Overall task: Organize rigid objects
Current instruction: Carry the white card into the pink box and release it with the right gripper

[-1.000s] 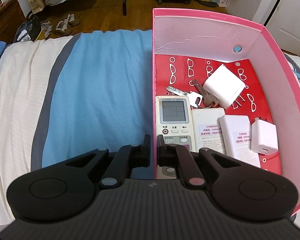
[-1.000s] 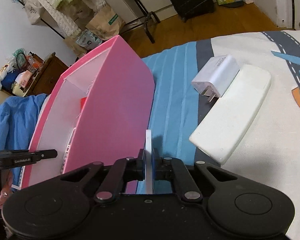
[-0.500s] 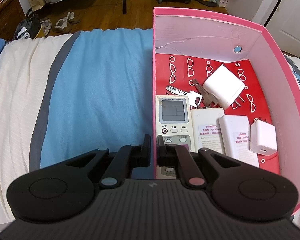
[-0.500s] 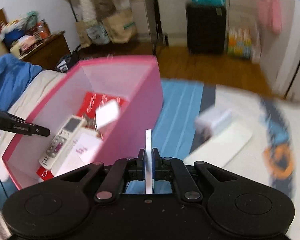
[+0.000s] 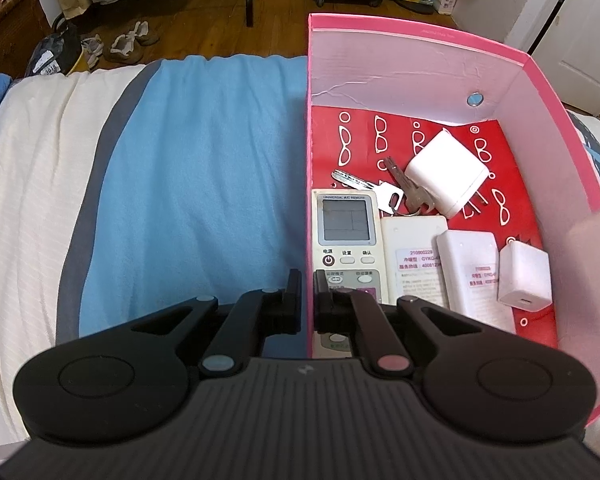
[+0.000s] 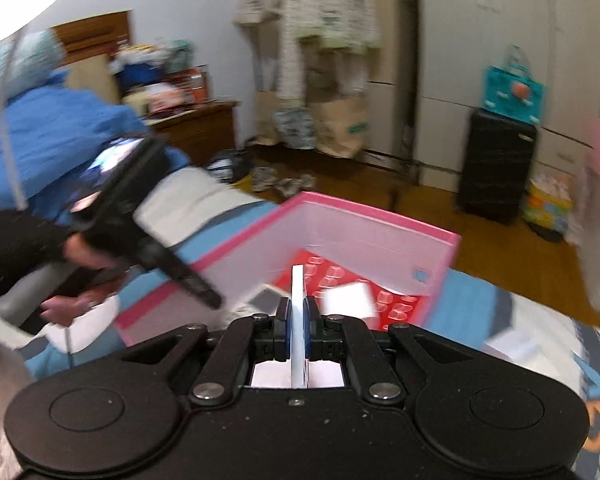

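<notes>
White card (image 6: 298,320) between right tool (image 6: 298,312) fingers

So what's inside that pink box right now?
Inside the pink box: an AC remote, two white remotes lying face-down, keys and two white chargers. The left gripper hides the near corner.

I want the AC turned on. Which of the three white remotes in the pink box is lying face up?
The universal AC remote against the box's left wall: its screen and buttons show. The other two remotes show only labelled backs.
</notes>
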The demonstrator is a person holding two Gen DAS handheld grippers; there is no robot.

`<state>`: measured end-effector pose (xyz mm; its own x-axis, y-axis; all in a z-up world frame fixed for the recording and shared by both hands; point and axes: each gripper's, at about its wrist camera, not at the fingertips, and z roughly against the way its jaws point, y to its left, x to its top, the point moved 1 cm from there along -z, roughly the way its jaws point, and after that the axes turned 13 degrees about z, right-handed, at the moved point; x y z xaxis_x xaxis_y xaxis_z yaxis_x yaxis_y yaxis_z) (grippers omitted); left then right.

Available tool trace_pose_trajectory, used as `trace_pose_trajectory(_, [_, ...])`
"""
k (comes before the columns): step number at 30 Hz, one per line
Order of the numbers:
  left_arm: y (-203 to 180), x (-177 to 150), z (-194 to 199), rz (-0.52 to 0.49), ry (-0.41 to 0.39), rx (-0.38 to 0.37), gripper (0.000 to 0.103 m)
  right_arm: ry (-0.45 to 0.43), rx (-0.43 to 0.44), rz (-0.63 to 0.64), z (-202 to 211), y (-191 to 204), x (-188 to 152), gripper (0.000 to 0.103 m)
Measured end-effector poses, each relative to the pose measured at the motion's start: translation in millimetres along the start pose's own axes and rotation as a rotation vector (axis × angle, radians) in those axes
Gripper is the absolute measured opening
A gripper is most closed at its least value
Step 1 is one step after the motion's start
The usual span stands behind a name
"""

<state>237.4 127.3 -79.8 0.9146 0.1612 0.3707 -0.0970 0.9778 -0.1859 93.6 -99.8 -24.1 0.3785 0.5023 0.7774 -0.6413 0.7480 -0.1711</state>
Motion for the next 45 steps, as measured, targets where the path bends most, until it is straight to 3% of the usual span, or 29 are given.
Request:
trace_pose_trajectory(3, [1,-1,0,0.003,0.000,-0.006,0.005,0.028,0.071,0.028,-14,17,2,0.007])
trace_pose_trajectory(8, [1,-1,0,0.007,0.001,-0.011,0.004,0.125,0.061,0.114,-44,40,-3,0.007])
trace_pose_trajectory(12, [2,-1,1,0.011,0.004,-0.016,0.004,0.183,0.031,0.063,-70,40,-2,0.007])
trace_pose_trajectory(16, [3,0,1,0.014,0.005,-0.022,0.004,0.187,-0.063,0.129,-86,54,3,0.007])
trace_pose_trajectory(20, [5,0,1,0.022,0.010,-0.034,0.005,0.203,-0.082,0.054,-97,52,9,0.007])
trace_pose_trajectory(25, [9,2,-1,0.043,0.021,-0.057,0.005,0.245,-0.009,0.047,-103,55,10,0.010])
trace_pose_trajectory(28, [8,1,-2,0.040,0.021,-0.050,0.005,0.289,0.112,-0.010,-99,49,11,0.025])
trace_pose_trajectory(32, [9,0,-2,0.043,0.025,-0.054,0.005,0.258,0.188,0.019,-63,42,20,0.028])
trace_pose_trajectory(36, [8,1,-1,0.041,0.026,-0.048,0.005,0.227,0.177,0.039,-12,19,22,0.040])
trace_pose_trajectory(39, [7,0,-2,0.039,0.025,-0.041,0.005,0.230,0.128,-0.007,15,-12,13,0.041])
trace_pose_trajectory(45, [4,0,-2,0.031,0.026,-0.023,0.004,0.274,0.066,-0.363,29,-103,-32,0.043])
